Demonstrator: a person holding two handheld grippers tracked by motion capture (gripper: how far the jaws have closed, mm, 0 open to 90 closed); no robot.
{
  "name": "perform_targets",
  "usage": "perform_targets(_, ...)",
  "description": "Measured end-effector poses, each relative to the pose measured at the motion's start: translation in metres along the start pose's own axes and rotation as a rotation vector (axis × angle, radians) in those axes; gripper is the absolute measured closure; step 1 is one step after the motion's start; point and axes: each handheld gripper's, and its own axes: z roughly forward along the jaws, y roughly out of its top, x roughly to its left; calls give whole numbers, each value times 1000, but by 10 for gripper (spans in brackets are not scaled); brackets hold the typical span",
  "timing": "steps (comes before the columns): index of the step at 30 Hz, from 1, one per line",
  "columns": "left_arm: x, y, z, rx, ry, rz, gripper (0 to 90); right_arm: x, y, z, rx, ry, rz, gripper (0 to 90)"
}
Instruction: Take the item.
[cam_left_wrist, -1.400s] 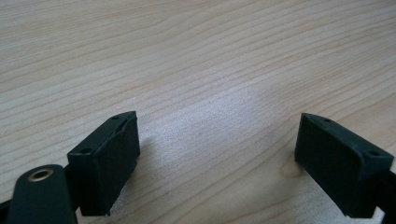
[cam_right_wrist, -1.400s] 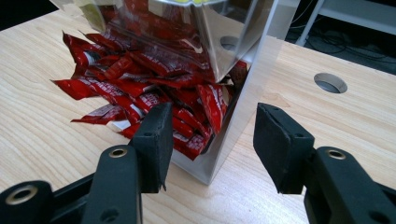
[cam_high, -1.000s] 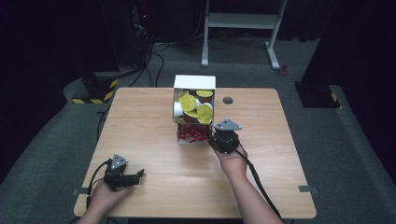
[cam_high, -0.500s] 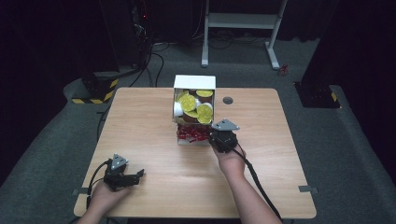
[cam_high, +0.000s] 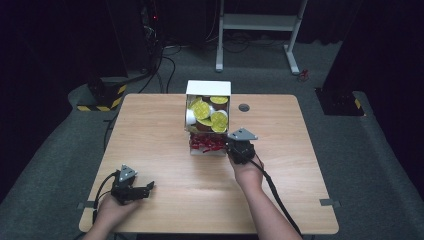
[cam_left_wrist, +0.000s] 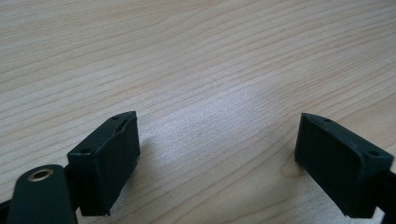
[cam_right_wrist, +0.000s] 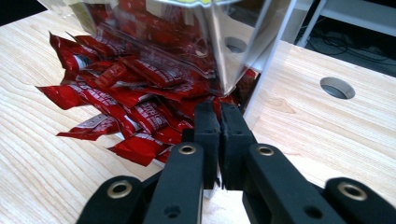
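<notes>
Right gripper view: red sachets (cam_right_wrist: 135, 112) heaped at dispenser (cam_right_wrist: 219, 42) mouth, mid-table; right gripper (cam_right_wrist: 219, 122) jaws have just been closing, now pinched together at pile edge; cannot tell if sachet caught. Risk: thin foil slips out on lift, or neighbours drag out, spill. Left gripper (cam_left_wrist: 217, 158) wide, empty, over bare table (cam_left_wrist: 196, 56)

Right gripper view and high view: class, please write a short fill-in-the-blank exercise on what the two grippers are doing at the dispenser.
1. The right gripper reaches into a pile of ____ packets.
2. The left gripper has its jaws ____ over bare wood.
3. The white dispenser holds cups with ____ lids above.

Missing words: red; open; yellow
</notes>
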Motion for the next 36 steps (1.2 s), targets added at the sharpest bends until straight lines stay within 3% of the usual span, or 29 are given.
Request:
perform_targets(12, 0, 0, 0, 1, -1, 0, 143, -1, -4, -5, -20, 7, -6, 887)
perform_targets(36, 0, 0, 0, 0, 0, 0, 143, 6, -14, -37, -74, 37, 1, 887)
